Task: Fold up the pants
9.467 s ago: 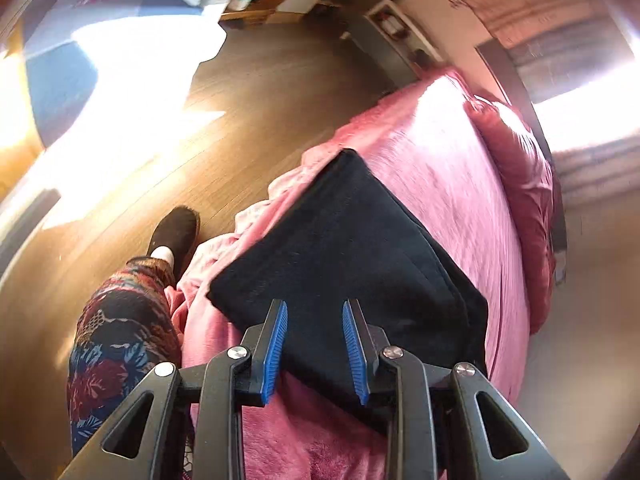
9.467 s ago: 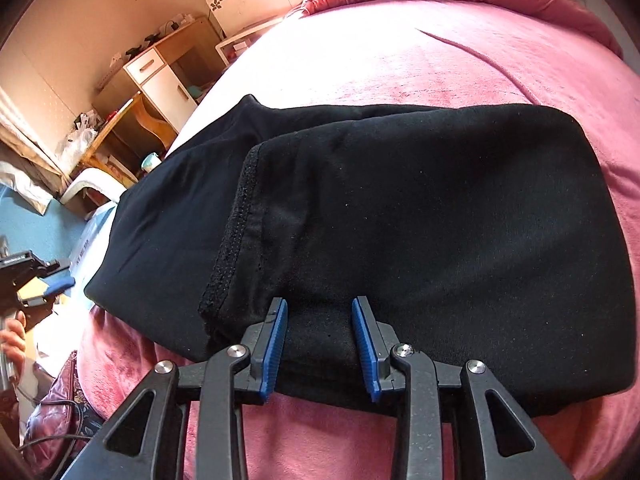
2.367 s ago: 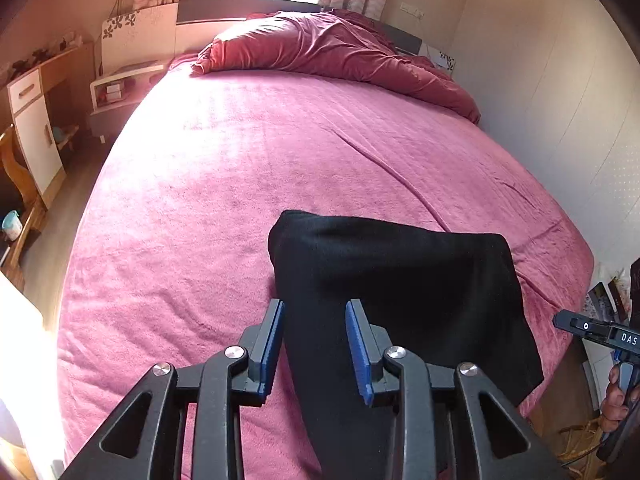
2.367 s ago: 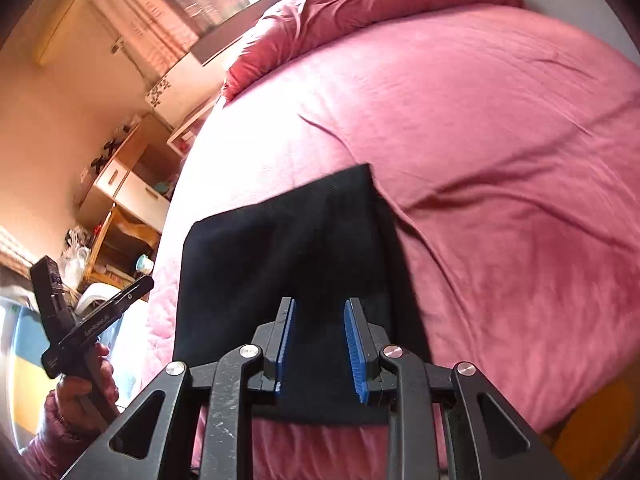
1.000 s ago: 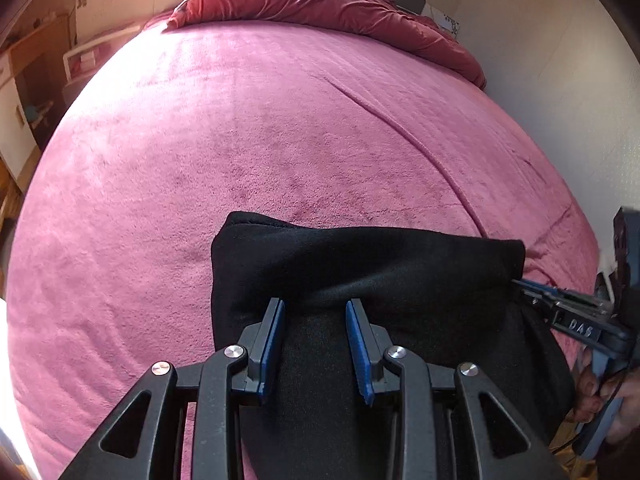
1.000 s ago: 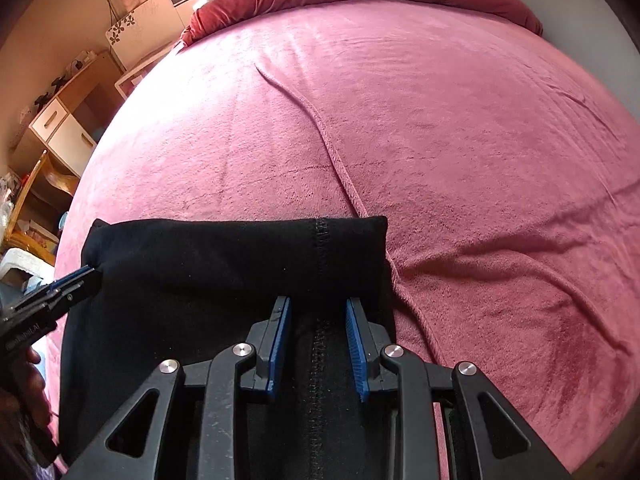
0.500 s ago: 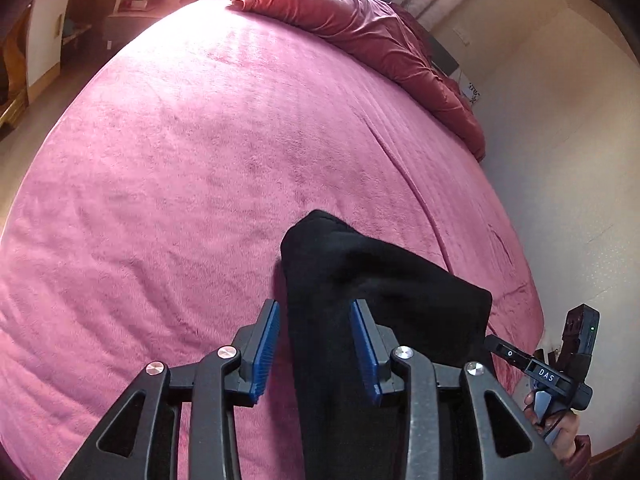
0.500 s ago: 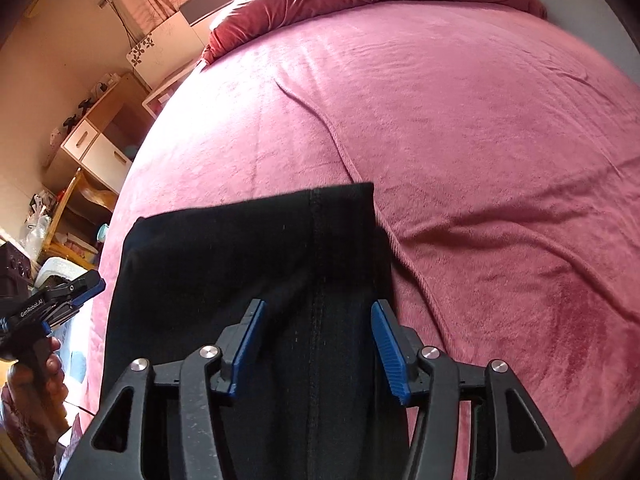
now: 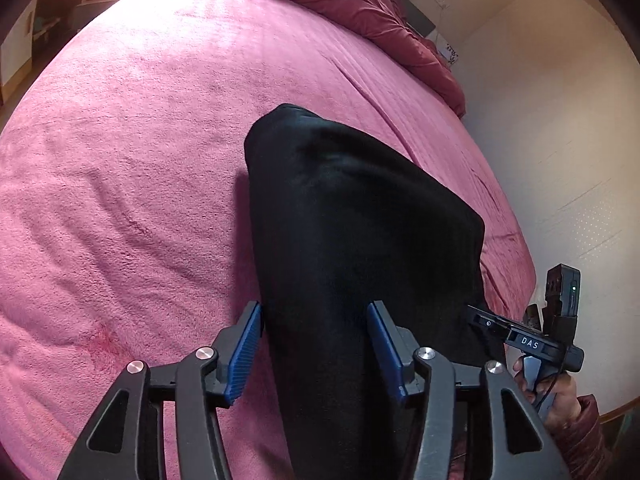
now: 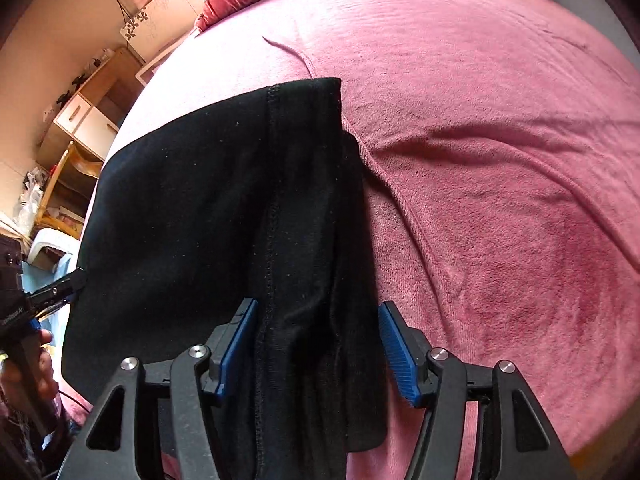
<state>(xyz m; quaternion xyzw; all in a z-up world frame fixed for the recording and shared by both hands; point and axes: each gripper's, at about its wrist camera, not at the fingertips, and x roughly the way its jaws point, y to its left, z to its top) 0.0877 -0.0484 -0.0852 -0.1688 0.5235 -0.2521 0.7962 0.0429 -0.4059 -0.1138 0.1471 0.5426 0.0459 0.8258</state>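
The black pants (image 9: 352, 216) lie folded into a thick rectangle on the pink bed (image 9: 132, 152). My left gripper (image 9: 316, 344) straddles their near left edge. Its jaws are opening, and the blue pads (image 9: 244, 354) stand clear of the cloth between them. In the right wrist view the pants (image 10: 192, 208) show a stitched seam, and my right gripper (image 10: 318, 350) is over their near right edge. Its jaws are opening too, with loose cloth between the pads (image 10: 398, 356). Each gripper shows small in the other's view, held in a hand: the right gripper (image 9: 520, 340) and the left gripper (image 10: 48, 296).
A bunched dark red duvet (image 9: 360, 4) lies at the head of the bed. A pale wall (image 9: 560, 140) runs close along the right side. Left of the bed stand a wooden desk with white drawers (image 10: 84, 116) and a chair (image 10: 68, 176).
Both pairs of jaws went from nearly shut on the pants' near edge to well apart, letting the cloth go. Both cameras drew back and tilted, and the pants now rest flat on the bed.
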